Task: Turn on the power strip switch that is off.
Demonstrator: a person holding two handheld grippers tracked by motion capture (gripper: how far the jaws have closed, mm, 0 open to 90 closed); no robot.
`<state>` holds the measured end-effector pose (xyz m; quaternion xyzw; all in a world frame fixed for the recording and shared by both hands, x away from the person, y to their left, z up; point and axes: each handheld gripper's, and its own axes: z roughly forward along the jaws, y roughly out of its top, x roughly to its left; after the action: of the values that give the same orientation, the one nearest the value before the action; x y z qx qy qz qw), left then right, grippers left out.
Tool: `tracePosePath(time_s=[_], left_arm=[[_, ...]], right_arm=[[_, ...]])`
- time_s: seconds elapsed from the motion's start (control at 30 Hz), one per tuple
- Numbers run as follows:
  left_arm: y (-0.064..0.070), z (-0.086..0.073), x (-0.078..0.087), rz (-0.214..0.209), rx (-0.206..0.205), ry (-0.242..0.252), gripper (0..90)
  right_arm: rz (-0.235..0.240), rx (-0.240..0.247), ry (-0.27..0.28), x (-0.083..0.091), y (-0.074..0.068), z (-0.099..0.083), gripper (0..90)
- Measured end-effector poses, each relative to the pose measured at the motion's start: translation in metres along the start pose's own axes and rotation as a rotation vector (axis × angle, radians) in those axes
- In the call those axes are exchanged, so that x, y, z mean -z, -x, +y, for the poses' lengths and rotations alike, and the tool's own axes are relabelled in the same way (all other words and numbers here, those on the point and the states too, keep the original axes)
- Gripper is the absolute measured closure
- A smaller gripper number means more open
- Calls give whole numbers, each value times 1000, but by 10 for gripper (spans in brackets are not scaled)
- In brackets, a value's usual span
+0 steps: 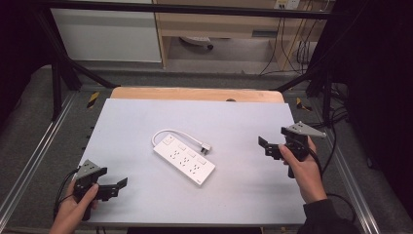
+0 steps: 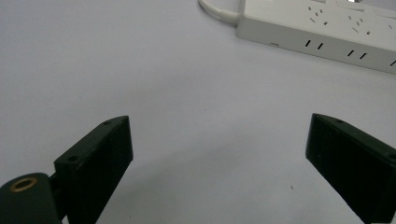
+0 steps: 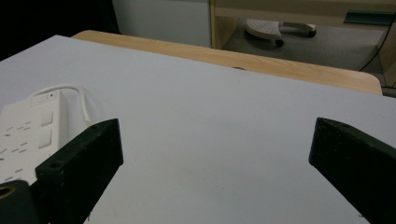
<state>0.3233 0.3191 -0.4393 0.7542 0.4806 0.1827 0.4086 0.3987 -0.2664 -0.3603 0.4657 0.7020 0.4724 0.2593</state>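
**White strip untouched, both grippers wide and waiting**

Pale grey tabletop point(image 1: 146, 204) took up most of the high view, laid over a wooden desk edge point(image 1: 195, 93).

Spotted near its middle, lying slantwise: white power strip point(image 1: 184, 159), flat on the surface, sockets facing up. Glimpsed again at the top right of the left gripper view point(image 2: 322, 32), and at the far left of the right gripper view point(image 3: 23, 135).

Found the left gripper point(image 1: 119, 187) low at the near left corner, pointed inward, well apart from the strip. Jaws spread wide, nothing between them but bare table point(image 2: 219, 154).

Found the right gripper point(image 1: 266, 147) off to the right side, also aimed inward and also well apart from the strip. Jaws gaping just the same, holding nothing point(image 3: 215, 158).

Noted the white cord point(image 1: 168, 131) looping out of the strip's far end and curling back alongside it. Ended in a small plug point(image 1: 204, 148), resting just beside the strip's far long edge.

Read as the approach stage: no contact made and nothing lifted. Called for next, most likely: closing in from both sides, lowering one set of jaws to straddle the strip's narrow body, and steering the other toward the plug without snagging that loop.
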Motion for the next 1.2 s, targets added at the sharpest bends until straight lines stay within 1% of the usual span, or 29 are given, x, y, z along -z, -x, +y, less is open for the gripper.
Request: tracePosePath(time_s=[0.1,0.2,0.3,0.37,0.5,0.73,0.87,0.97,1.07,1.1,1.2], left_arm=[[0,0,0,-2,0,2,74],[0,0,0,-1,-3,1,74],[0,0,0,-1,-2,1,74],[0,0,0,-1,-1,1,74],[1,0,0,0,-2,0,74],[1,0,-1,1,-1,-2,74],[1,0,-1,1,-3,-3,74],[1,0,-1,0,-3,-3,74],[1,0,-1,0,-3,-3,74],[1,0,-1,1,-4,-4,74],[1,0,-1,0,-5,-4,74]], right_arm=[[-19,-3,-7,2,5,-8,37],[-26,-21,-11,4,8,-17,38],[-25,-31,-18,5,11,-26,38],[-18,-43,-12,5,11,-34,37],[-33,-33,-37,2,13,-52,41],[-25,-46,-64,-1,13,-71,40],[-20,-44,-85,-3,11,-81,40],[-24,-31,-103,-6,6,-85,49],[-6,1,-125,-9,-1,-88,44],[4,3,-132,-11,-4,-89,42],[12,14,-154,-16,-9,-91,37]])
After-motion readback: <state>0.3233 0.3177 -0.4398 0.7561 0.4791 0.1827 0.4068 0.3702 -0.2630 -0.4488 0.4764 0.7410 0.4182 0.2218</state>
